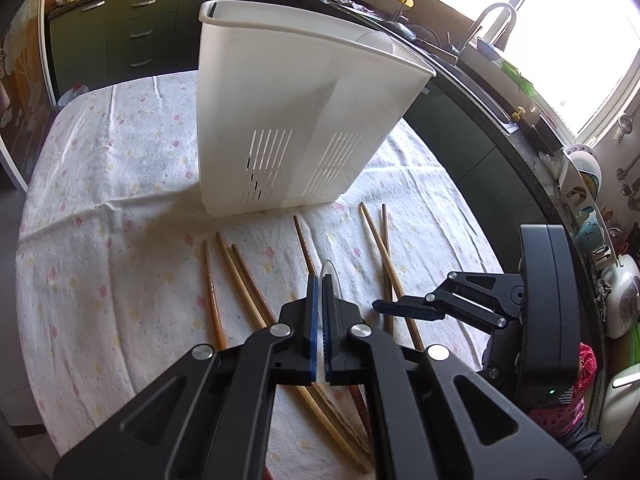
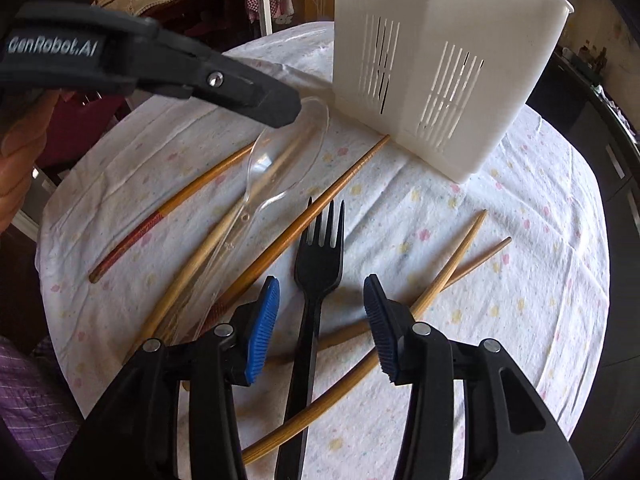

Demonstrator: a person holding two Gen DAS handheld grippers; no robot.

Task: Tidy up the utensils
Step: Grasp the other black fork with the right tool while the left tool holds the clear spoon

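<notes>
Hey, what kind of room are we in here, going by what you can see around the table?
Most likely a home kitchen: a sink tap by the window, dark cabinets with drawers along the counter, and dishes on a rack at the right.

fork (image 2: 308, 320) handle cut off below, holder (image 2: 440, 60) contents hidden

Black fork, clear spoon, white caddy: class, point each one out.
Black fork (image 2: 319, 258), right wrist view, its neck below the tines.
Clear spoon (image 2: 286, 160), right wrist view, its bowl.
White caddy (image 1: 288, 92), left wrist view, its front wall.
</notes>
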